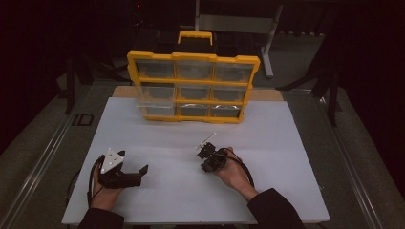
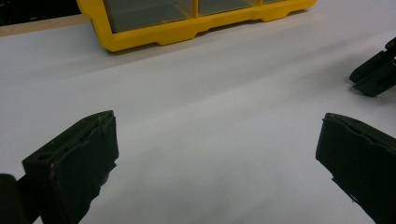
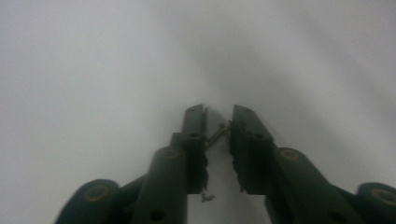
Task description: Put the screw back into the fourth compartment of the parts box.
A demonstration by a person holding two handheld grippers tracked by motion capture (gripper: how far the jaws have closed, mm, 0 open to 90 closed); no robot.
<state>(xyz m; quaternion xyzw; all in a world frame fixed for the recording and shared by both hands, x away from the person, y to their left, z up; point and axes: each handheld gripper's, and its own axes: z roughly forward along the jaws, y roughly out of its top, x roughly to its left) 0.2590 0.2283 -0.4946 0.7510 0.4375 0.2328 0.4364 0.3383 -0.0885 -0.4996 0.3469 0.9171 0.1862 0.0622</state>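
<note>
Right gripper (image 3: 218, 128) jaws nearly closed, pinching small screw (image 3: 217, 134) between tips; left gripper (image 2: 217, 154) jaws wide, empty. Risk: thin grip, screw slipping onto bench (image 1: 286, 157).

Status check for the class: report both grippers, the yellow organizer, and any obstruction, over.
Left gripper open, empty. Right gripper nearly shut on small screw. Yellow organizer upright at table's far side. Nothing between.

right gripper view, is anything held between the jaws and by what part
The right hand-held gripper pinches a small screw-like metal piece crosswise between its nearly shut jaws, near their tips. Another tiny piece lies on the white table below.
</note>
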